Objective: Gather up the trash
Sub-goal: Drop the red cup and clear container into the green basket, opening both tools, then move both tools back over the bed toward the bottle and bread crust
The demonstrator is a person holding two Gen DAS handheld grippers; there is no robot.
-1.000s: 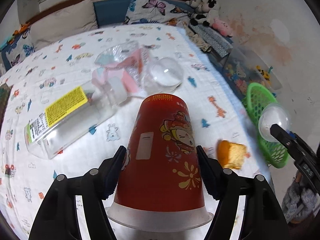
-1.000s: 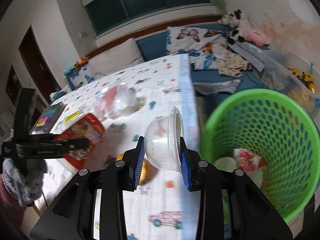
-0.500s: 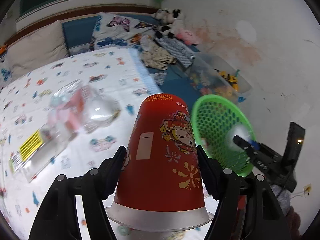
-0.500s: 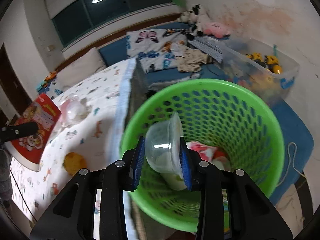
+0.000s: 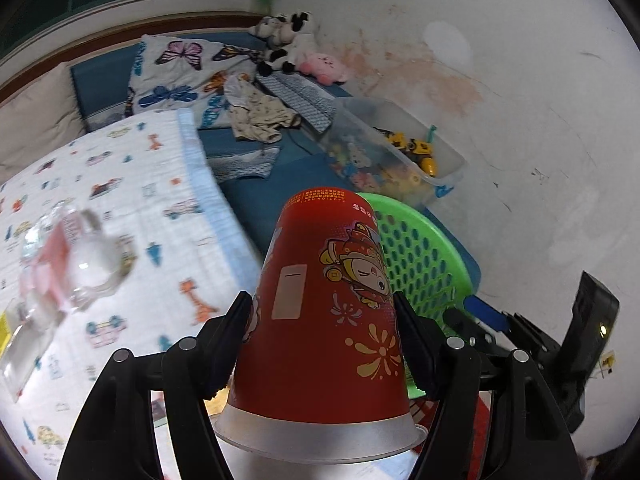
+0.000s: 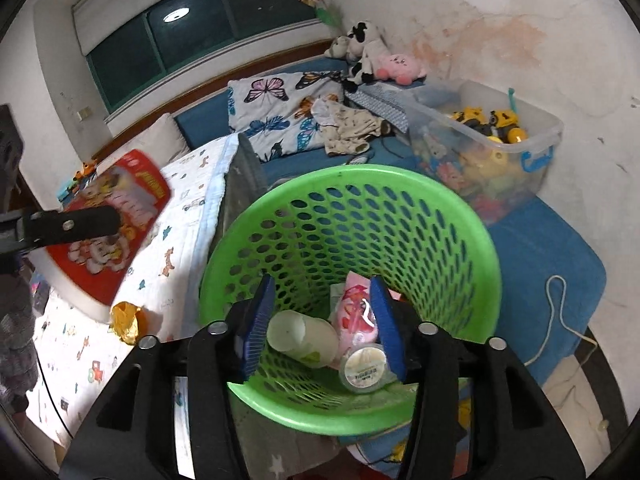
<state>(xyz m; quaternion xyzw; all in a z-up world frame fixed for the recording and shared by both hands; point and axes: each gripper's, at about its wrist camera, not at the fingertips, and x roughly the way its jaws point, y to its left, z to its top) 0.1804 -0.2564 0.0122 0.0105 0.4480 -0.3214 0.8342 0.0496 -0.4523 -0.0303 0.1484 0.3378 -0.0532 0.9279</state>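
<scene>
At nine o'clock in the right wrist view, the left hand-held gripper (image 5: 322, 320) clamps the upside-down red cup (image 5: 320, 320) above the bed (image 6: 180, 216). At six o'clock the right hand-held gripper (image 6: 322, 320) hangs spread and empty over the green basket (image 6: 420, 192), the clear tub (image 6: 362, 368) lying inside.

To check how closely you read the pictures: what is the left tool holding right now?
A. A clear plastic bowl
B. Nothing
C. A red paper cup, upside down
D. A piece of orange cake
C: in the left wrist view the left tool is shut on the red paper cup, whose wide silver rim faces the camera.
</scene>
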